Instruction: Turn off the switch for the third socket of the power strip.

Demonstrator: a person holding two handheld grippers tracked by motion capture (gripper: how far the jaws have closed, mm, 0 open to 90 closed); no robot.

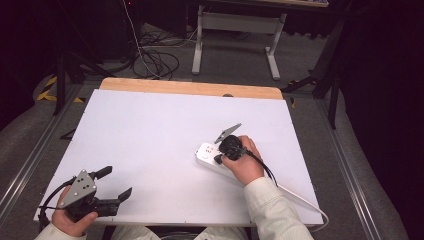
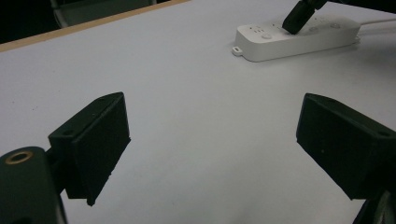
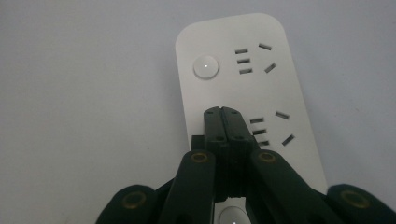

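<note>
A white power strip (image 1: 207, 154) lies right of the table's middle, with its cable (image 1: 305, 200) running to the front right edge. In the right gripper view the power strip (image 3: 280, 84) shows round buttons (image 3: 206, 66) and socket slots. My right gripper (image 3: 222, 112) is shut with nothing between its jaws, and its tips rest on or just above the strip's top face. From the high view, the right gripper (image 1: 219, 158) points down at the strip. My left gripper (image 1: 116, 182) stands open near the front left corner. Its jaws are wide apart over bare table, and the power strip (image 2: 299, 35) lies far off.
The white table (image 1: 150, 135) has a wooden strip along its far edge (image 1: 190, 87). Beyond it stand a white desk frame (image 1: 235, 35) and loose cables (image 1: 155, 60) on the floor. Metal rails (image 1: 30, 160) run along both sides of the table.
</note>
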